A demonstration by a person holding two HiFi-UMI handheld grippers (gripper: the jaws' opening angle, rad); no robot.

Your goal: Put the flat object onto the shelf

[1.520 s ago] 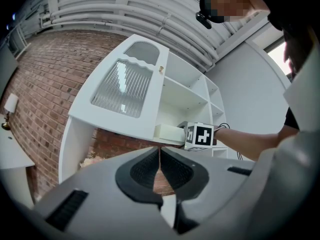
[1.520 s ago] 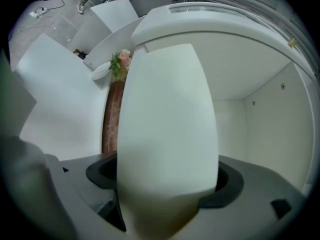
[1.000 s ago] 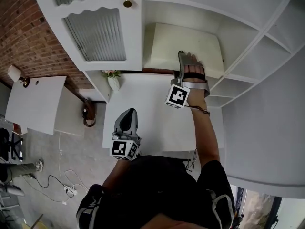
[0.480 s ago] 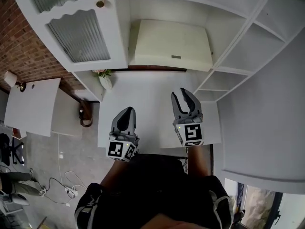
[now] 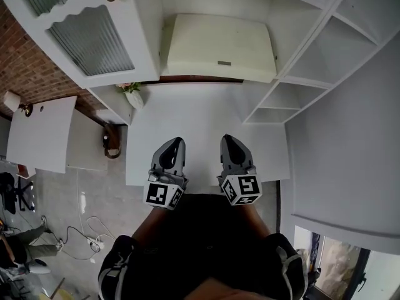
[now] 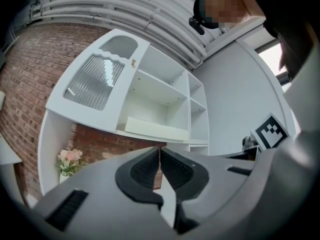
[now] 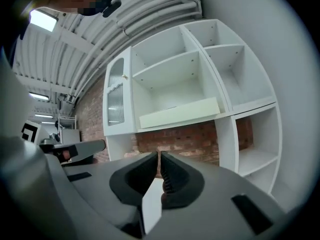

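Observation:
The flat cream object (image 5: 217,47) lies on the shelf (image 5: 269,14) of the white unit, also seen as a pale slab (image 7: 179,113) in the right gripper view and flat object (image 6: 156,129) in the left gripper view. My right gripper (image 5: 229,144) is pulled back over the near part of the white table (image 5: 200,120), its jaws shut with nothing between them. My left gripper (image 5: 175,145) hangs beside it, also shut and empty. Both are well away from the shelf.
A glass-fronted cabinet door (image 5: 90,36) stands at the left of the shelf unit. A small vase of flowers (image 5: 132,94) sits at the table's far left corner. Open white cubbies (image 5: 275,99) lie to the right. Cables (image 5: 81,239) trail on the floor.
My right gripper let go of the flat object on the shelf, drew back toward me across the table and closed its jaws. The left gripper stayed roughly in place.

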